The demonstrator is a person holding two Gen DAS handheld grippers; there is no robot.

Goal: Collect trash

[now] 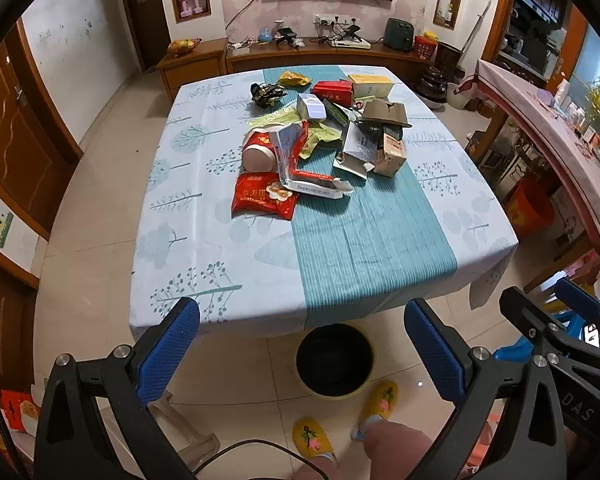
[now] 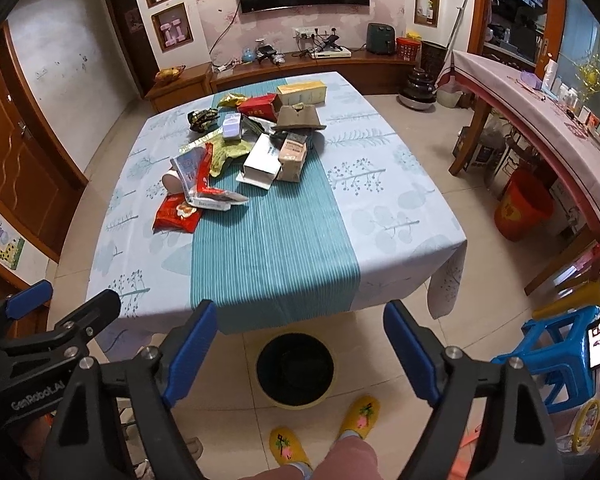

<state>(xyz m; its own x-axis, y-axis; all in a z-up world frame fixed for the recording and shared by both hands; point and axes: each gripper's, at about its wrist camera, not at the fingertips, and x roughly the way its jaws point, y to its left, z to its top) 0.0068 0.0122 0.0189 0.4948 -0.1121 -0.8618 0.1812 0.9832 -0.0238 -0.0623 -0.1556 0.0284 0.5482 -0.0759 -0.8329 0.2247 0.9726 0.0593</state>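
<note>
I hold my left hand-held gripper (image 1: pixel 302 350) and my right hand-held gripper (image 2: pixel 300 346) side by side above the floor, just off the near edge of the counter (image 1: pixel 380 256). Both are released, their blue pads spread wide with nothing between them.

The trash pile (image 1: pixel 320 140) lies on the counter's far half, well apart from both hand-held grippers, with a bare stretch of teal runner between. Nearest to me in the pile is a red snack packet (image 1: pixel 262 198), at the pile's left front corner. Just behind it sits a torn white-and-red wrapper (image 1: pixel 300 168), leaning against a tipped red paper cup (image 1: pixel 260 150). To the right of these are a flattened white carton (image 2: pixel 262 160) and a small brown box (image 2: pixel 292 158), touching each other. Farther back lie a red box (image 2: pixel 260 106) and a yellow box (image 2: pixel 302 92), near the counter's far edge.

A black-lined bin (image 1: pixel 334 360) stands on the floor just under the counter's near edge, directly below and between my open pads. My yellow slippers (image 2: pixel 360 416) are just this side of the bin.
</note>
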